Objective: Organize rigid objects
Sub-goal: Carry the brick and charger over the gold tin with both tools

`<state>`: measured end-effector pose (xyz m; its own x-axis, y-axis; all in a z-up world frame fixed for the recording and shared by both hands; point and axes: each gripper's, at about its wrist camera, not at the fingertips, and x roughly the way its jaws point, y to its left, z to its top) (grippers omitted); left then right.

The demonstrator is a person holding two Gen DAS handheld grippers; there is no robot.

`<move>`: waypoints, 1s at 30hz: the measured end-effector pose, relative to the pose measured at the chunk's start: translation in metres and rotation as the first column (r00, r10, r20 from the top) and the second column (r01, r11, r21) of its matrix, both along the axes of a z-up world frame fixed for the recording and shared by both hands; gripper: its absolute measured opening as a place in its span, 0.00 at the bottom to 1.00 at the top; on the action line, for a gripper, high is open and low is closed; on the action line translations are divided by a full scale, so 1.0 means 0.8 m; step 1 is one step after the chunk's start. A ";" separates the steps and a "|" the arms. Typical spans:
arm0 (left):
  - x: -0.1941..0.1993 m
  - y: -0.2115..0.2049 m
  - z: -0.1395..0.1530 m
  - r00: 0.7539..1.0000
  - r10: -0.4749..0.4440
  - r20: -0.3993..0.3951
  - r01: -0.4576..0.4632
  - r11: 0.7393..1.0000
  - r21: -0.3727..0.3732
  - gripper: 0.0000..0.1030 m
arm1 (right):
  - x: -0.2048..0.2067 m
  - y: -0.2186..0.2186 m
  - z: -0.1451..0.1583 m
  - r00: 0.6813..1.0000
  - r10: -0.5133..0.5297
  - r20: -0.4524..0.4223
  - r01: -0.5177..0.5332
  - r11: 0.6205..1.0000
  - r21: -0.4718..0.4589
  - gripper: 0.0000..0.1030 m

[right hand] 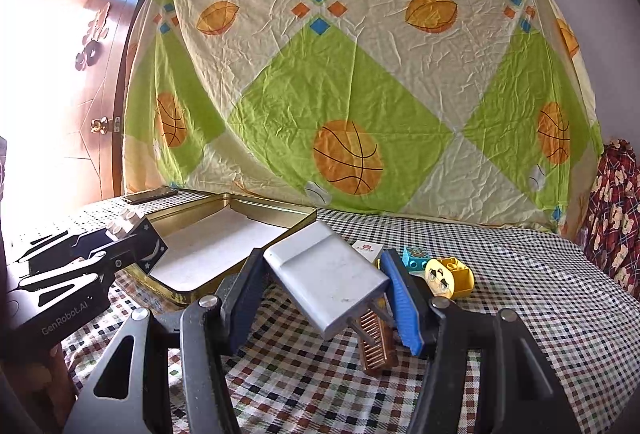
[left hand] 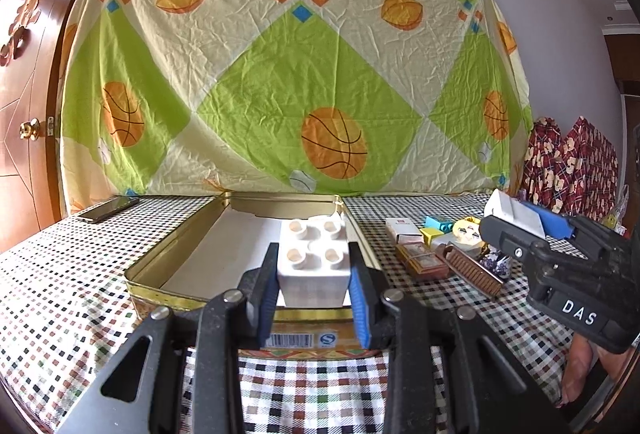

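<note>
Tin (left hand: 160, 266) looks empty: your left gripper (left hand: 314, 274) clamps a white brick (left hand: 314, 254), right gripper (right hand: 324, 286) a grey box (right hand: 326, 274), toys (left hand: 460, 234) waiting at three o'clock.

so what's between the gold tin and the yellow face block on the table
In the left wrist view, a red-and-white pack lies between the gold tin and the yellow face block.

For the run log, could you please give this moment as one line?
left gripper: holds white brick | right gripper: holds grey box | tin: open
</note>
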<state>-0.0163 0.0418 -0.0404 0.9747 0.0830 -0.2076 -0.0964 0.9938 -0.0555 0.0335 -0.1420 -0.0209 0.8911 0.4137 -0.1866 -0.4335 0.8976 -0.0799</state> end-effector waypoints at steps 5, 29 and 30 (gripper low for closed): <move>-0.002 0.011 0.000 1.000 0.012 -0.004 -0.012 1.000 -0.016 0.30 | -0.002 0.013 0.000 1.000 0.023 -0.007 -0.023 1.000 -0.006 0.59; -0.001 0.036 -0.001 0.998 0.059 -0.038 -0.061 0.997 -0.043 0.30 | -0.005 0.044 0.000 0.997 0.080 -0.021 -0.080 0.996 -0.033 0.59; -0.001 0.037 -0.001 0.997 0.061 -0.040 -0.063 0.997 -0.044 0.30 | -0.005 0.045 0.000 0.996 0.082 -0.022 -0.082 0.996 -0.034 0.59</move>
<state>-0.0173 0.0715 -0.0409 0.9593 0.1326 -0.2495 -0.1606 0.9824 -0.0952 0.0298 -0.1060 -0.0207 0.8503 0.4782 -0.2197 -0.5073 0.8558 -0.1008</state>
